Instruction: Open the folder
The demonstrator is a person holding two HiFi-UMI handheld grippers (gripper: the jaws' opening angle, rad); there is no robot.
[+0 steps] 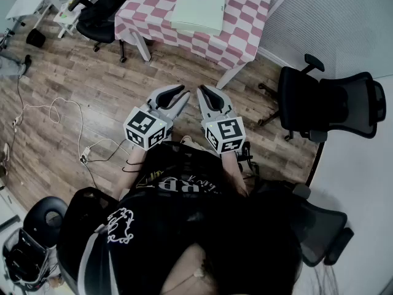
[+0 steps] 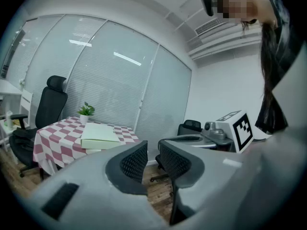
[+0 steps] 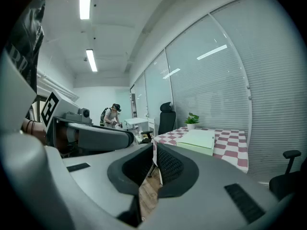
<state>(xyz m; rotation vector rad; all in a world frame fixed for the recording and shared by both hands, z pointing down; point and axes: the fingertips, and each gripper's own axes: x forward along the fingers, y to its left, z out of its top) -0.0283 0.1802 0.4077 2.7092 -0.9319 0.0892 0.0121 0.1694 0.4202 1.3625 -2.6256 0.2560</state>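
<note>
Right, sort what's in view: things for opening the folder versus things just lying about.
For the job: folder, table, left gripper, right gripper.
Lying about: plant, chairs, cables.

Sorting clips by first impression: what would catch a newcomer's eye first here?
A pale green folder lies closed on the pink-checked table at the top of the head view. Nearer, the left gripper and right gripper are held side by side over the wooden floor, short of the table.
</note>
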